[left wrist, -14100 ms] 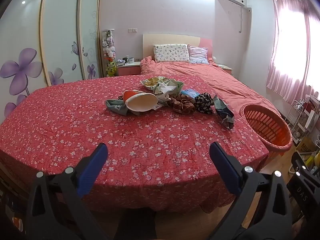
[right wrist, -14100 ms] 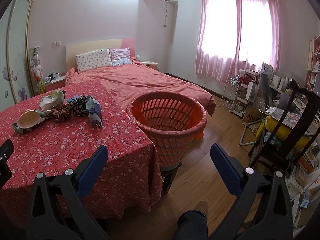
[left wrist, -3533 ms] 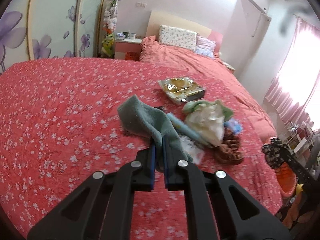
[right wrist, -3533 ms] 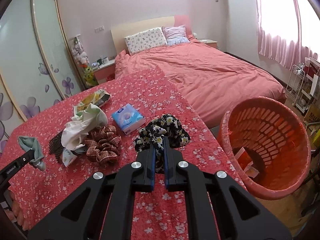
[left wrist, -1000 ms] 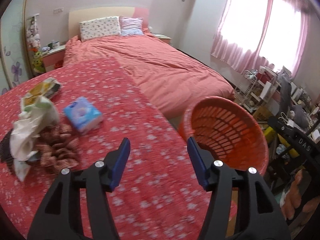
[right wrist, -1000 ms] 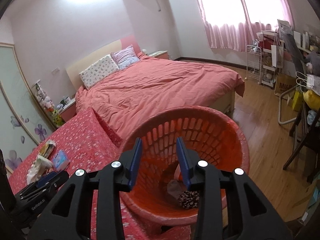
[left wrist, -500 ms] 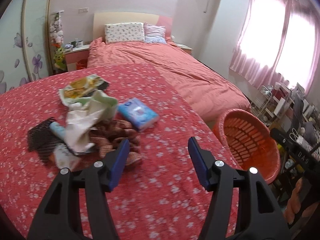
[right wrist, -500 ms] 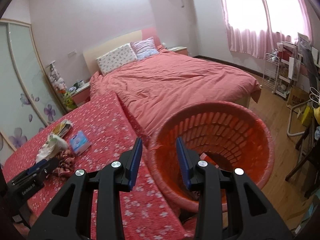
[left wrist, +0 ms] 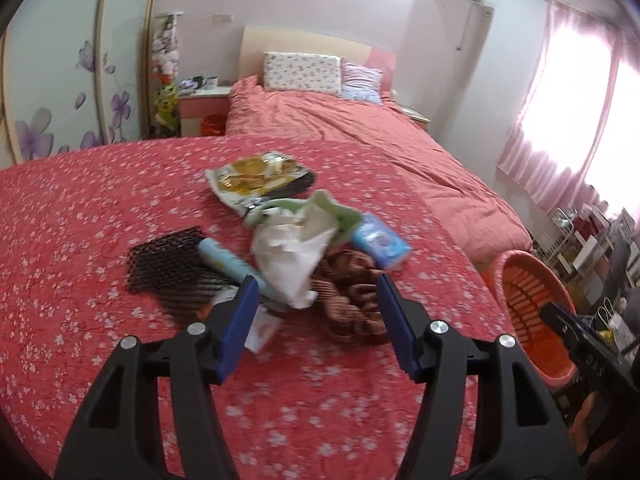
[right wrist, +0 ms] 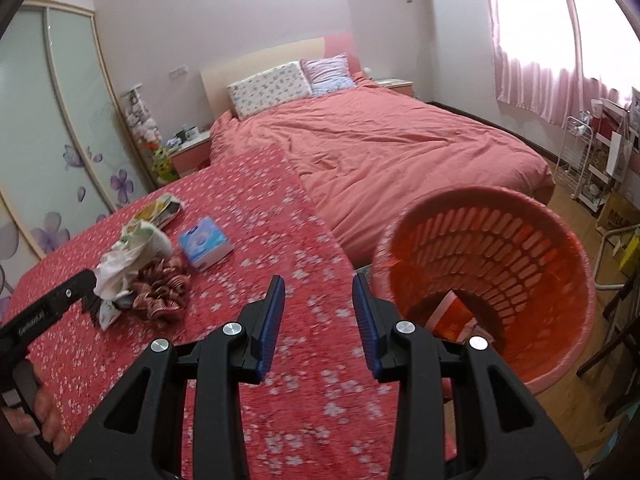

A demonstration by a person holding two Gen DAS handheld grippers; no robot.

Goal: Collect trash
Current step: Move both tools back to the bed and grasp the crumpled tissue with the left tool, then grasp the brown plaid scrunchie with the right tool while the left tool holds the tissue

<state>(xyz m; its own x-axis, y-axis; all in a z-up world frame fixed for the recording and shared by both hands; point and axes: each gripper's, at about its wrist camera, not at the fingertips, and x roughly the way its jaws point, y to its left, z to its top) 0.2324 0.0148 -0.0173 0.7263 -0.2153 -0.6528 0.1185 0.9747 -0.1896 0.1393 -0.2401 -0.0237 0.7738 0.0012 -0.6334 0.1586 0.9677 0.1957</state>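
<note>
The trash lies in one heap on the counter (left wrist: pixel 80 240), on the red flowered cloth: a white bag (left wrist: pixel 294 256) on top, a brown scrunchie (left wrist: pixel 352 288) against its near side, a black net (left wrist: pixel 172 264) and a pale blue tube (left wrist: pixel 226 260) to the left, a blue tissue pack (left wrist: pixel 380 242) to the right, a snack wrapper (left wrist: pixel 258 178) behind; the pieces touch or overlap, so I think it is better to take one piece only and not to push the others.

The left gripper (left wrist: pixel 314 300) is above the near edge of the heap, the fingers (left wrist: pixel 240 320) spread apart and empty, the scrunchie and the lower end of the bag between their tips in the view; in my judgement the scrunchie is the easiest to pinch, because it is thick and soft; the fingers should come down on both sides of it and close on the middle, not on the bag, which would drag the tube.

The right gripper (right wrist: pixel 319 312) is over the counter edge, beside the basket (right wrist: pixel 560 248); its fingers are apart, nothing between them.

The basket is orange, with slots, and stands lower than the counter, just beside its edge; inside I see a red and white carton (right wrist: pixel 450 314) at the bottom; the rest of the bottom is hidden by the gripper.
</note>
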